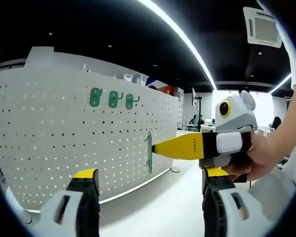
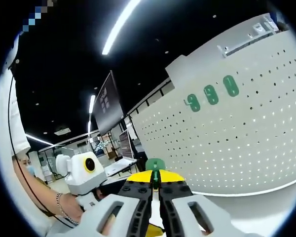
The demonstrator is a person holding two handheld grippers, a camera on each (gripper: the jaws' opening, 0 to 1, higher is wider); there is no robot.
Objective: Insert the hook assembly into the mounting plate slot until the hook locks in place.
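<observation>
yellow-tipped jaws of the left hand-held gripper (image 1: pixel 150 190) rise nearest in the left gripper view, spread wide with nothing between them. beyond them the right hand-held gripper (image 1: pixel 158 147) comes in from the right, held by a person's hand (image 1: pixel 256 158), its yellow jaws pinched onto a green hook assembly (image 1: pixel 148 150) pressed flat against the white pegboard mounting plate (image 1: pixel 64 133), near that plate's right edge and roughly midway up. in the right gripper view the right hand-held gripper (image 2: pixel 156 183) has its jaws closed to a narrow gap around the hook assembly (image 2: pixel 154 166), whose green top pokes out above the yellow tips. three more green hooks (image 1: pixel 112 98) hang in a row high on the plate, toward its top edge.

whether the hook's tabs have entered the holes cannot be told from either view. the likely failure is misalignment: if the tabs sit between holes, pushing would skid the hook across the plate or twist it in the narrow grip. letting go before it locks would drop it toward the floor (image 1: pixel 158 207). the left hand-held gripper stands apart from the plate and braces nothing, so a hard push could also rock the board.
</observation>
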